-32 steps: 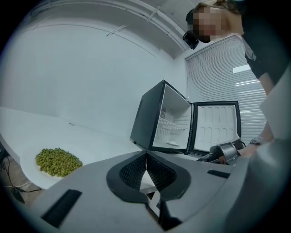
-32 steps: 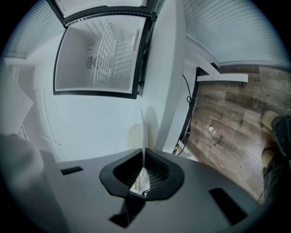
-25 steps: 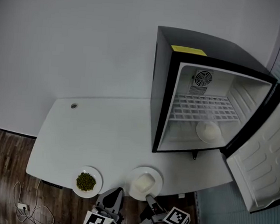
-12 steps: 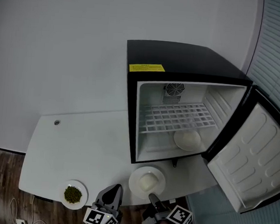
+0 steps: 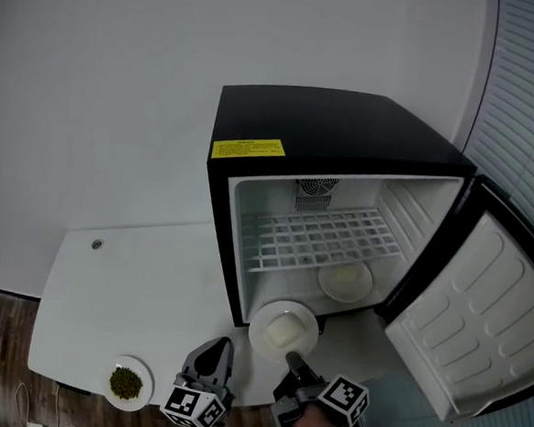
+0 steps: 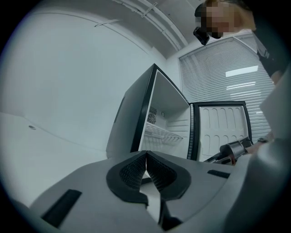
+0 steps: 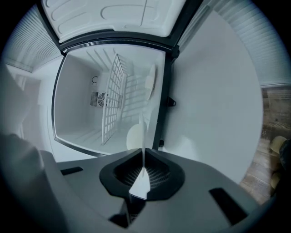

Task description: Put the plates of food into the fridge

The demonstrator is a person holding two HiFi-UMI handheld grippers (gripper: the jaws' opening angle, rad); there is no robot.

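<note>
round white plate (image 5: pixel 259 332) carrying a pale block of food, held at the mouth of the open black fridge (image 5: pixel 329 121); its thin rim is pinched edge-on in the right gripper (image 7: pixel 143 169), tilted slightly down. left gripper (image 6: pixel 145 164) level, ribbed pads together, empty. green-food plate (image 5: pixel 145 394) sits on the table's left end.

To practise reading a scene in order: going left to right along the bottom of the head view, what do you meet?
plate of green food → left gripper → plate of white food → open fridge door
</note>
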